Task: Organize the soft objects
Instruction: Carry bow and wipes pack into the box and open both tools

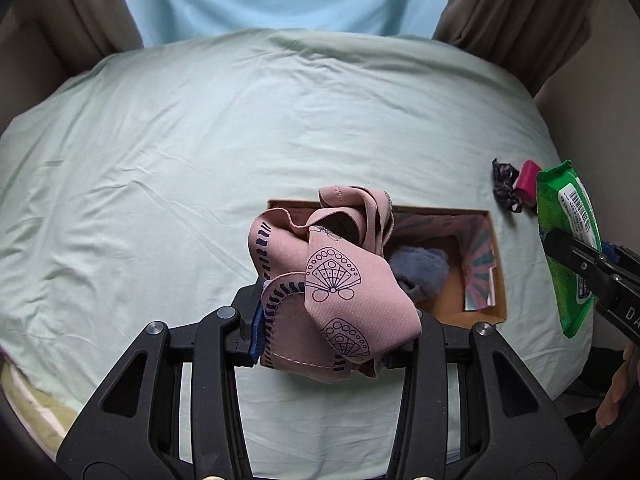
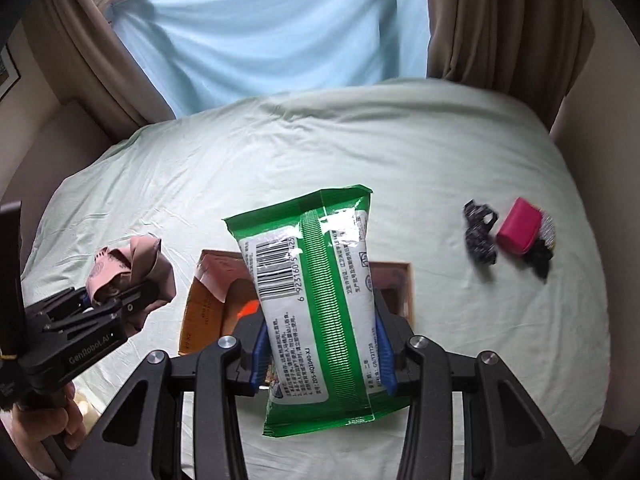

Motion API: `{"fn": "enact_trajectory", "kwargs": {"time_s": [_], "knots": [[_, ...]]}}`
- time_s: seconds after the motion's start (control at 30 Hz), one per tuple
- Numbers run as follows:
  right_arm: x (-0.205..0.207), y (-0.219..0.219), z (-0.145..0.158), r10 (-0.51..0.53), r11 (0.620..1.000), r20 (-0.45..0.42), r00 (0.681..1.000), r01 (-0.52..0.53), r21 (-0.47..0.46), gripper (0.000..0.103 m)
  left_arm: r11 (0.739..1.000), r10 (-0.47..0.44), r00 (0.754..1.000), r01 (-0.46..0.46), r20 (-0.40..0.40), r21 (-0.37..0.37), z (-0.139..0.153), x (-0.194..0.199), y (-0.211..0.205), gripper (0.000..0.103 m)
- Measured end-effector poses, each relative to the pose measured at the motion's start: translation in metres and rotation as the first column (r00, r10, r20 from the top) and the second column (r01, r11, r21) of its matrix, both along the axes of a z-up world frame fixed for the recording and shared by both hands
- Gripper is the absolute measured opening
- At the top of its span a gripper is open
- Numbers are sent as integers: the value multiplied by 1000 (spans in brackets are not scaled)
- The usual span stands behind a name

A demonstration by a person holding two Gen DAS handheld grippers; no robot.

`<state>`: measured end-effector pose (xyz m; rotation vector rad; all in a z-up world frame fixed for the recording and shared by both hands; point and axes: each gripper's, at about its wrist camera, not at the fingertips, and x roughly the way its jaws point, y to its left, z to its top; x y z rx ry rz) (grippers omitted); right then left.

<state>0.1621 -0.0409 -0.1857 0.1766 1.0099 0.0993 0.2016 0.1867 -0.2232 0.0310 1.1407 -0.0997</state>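
Bed [image 1: 200, 128], pale-green sheet, brown curtains [image 2: 500, 20].

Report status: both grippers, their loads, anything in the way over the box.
Left gripper shut on pink printed cloth. Right gripper shut on green wipes pack. Both over the open cardboard box; grey fluffy item already inside. Nothing blocking.

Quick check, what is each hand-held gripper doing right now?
Left hand-held gripper: closed on the pink patterned cloth, above the cardboard box.
Right hand-held gripper: closed on the green wipes pack.
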Motion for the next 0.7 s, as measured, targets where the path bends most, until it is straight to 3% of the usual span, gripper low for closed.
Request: {"fn": "enact_trajectory", "kwargs": {"time_s": [0.3,0.5,0.7], "knots": [[36,16,-63,-70,997,-181,981,76,24,40,1000,25,991,-26,-130,-6,-62,24,21,37],[53,-4,-102,-127,991,-321,938,137,6,40,1000,19,975,-23,-222,-13,-93,46,12,37],[66,-22,-125,-166,981,-402,900,194,29,40,999,-32,963,41,-267,27,-116,67,-7,37]]}}
